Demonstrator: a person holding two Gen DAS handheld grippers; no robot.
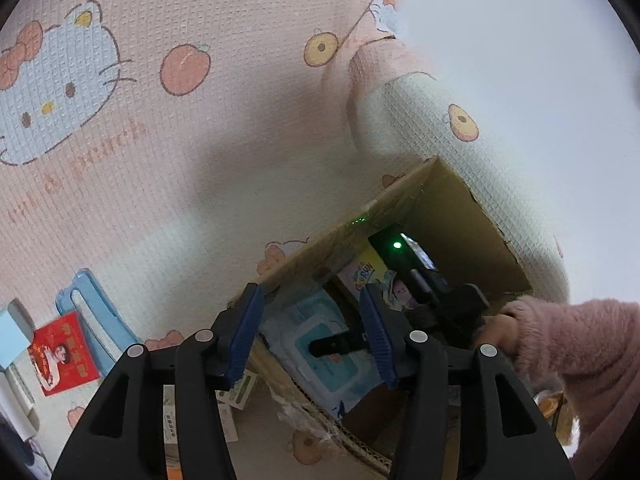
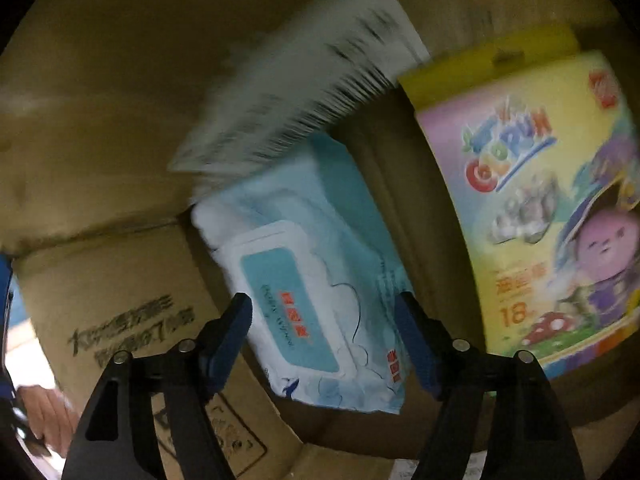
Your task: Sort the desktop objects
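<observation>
The left gripper (image 1: 312, 332) is held spread and empty above the rim of the cardboard box (image 1: 460, 200). The right gripper (image 2: 324, 340) is reached down inside the box (image 2: 100, 140), its blue fingers (image 2: 234, 332) parted wide with nothing between them. Just beyond them the wet wipes pack (image 2: 304, 280) is seen lying on the box floor. A blurred white item (image 2: 304, 80) is seen over its far end. To the right, the colourful crayon pack (image 2: 552, 208) is propped against the box wall.

A pale blue wipes pack (image 2: 308, 280) lies in the brown cardboard box (image 2: 100, 184) beside a yellow crayon pack (image 2: 552, 200).
</observation>
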